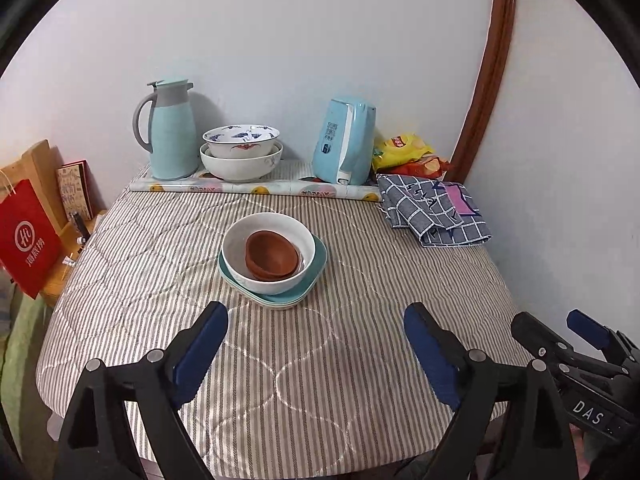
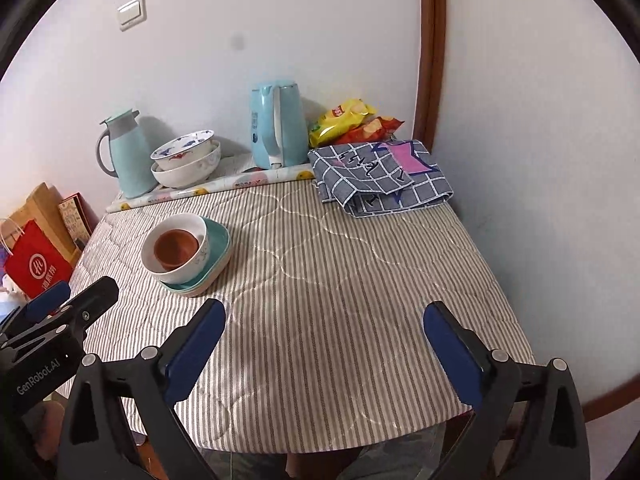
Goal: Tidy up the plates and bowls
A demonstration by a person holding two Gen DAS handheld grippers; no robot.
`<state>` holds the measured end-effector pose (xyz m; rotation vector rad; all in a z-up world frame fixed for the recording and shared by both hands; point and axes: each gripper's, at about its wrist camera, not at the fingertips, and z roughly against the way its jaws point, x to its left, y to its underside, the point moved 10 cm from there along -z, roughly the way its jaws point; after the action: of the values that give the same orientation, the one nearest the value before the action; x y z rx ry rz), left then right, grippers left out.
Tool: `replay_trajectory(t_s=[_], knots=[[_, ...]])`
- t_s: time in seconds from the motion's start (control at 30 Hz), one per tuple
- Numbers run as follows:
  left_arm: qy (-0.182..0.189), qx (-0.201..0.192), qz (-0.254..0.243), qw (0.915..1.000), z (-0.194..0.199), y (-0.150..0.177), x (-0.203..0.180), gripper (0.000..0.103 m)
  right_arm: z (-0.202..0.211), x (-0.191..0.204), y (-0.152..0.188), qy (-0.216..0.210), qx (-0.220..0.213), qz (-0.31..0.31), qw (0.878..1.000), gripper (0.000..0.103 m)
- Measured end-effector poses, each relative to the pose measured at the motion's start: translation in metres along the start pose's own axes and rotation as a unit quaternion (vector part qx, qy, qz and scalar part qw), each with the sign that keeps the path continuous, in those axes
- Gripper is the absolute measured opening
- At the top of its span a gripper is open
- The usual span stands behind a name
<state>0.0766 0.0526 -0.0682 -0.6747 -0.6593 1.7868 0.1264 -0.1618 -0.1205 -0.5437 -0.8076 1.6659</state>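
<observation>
A white bowl (image 1: 269,249) holding stacked brown bowls (image 1: 273,255) sits on stacked teal plates (image 1: 316,268) mid-table; the stack also shows in the right wrist view, with the white bowl (image 2: 176,252), brown bowls (image 2: 176,247) and teal plates (image 2: 218,246). Two nested white patterned bowls (image 1: 241,152) stand at the back, also in the right wrist view (image 2: 186,162). My left gripper (image 1: 316,320) is open and empty, just in front of the stack. My right gripper (image 2: 324,320) is open and empty, over the table's near right part.
At the back stand a teal thermos jug (image 1: 170,130), a blue electric kettle (image 1: 346,142) and snack bags (image 1: 404,150). A folded checked cloth (image 1: 434,210) lies back right. Paper bags (image 1: 26,236) stand left of the table. The striped tablecloth (image 1: 320,380) covers the table.
</observation>
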Motion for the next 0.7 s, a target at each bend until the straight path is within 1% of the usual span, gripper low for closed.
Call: replay_trajectory(t_s=[0.33,0.7], knots=[[-0.002,-0.005,-0.002,1.0000,0.007,0.000,-0.003,0.090,0.011,-0.004,0.004,-0.003,-0.005,-0.002,1.000,0.098],[-0.006,-0.006,-0.006,1.0000,0.010,0.003,-0.005,0.090,0.013,-0.005,0.004,-0.007,-0.008,-0.001,1.000,0.098]])
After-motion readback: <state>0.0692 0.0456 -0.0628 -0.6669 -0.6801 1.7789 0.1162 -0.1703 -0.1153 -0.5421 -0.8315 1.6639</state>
